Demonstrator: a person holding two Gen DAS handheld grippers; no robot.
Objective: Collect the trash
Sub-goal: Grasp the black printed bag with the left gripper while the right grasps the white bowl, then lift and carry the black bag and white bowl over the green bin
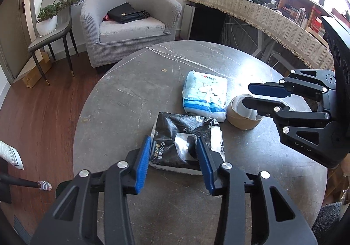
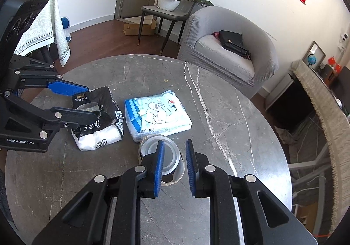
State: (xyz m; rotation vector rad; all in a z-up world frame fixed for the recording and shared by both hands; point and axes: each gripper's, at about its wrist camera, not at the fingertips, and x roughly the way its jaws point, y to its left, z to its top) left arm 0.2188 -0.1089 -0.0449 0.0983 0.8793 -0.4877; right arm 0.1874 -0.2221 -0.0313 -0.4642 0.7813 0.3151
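The left gripper [image 1: 174,146] gapes wide over the black packet [image 1: 186,140] mid-table [image 1: 131,96]. The right gripper [image 2: 175,146] straddles the tape roll's [image 2: 172,170] wall, narrowly parted, perhaps touching.

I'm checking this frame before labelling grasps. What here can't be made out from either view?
- Black wrapper: its near edge is hidden behind the left gripper in the left wrist view.
- Tape roll: whether the right gripper touches it; fingers cover its rim in both views.
- Tissue pack: the small print is too small to read.
- No trash bin shows.
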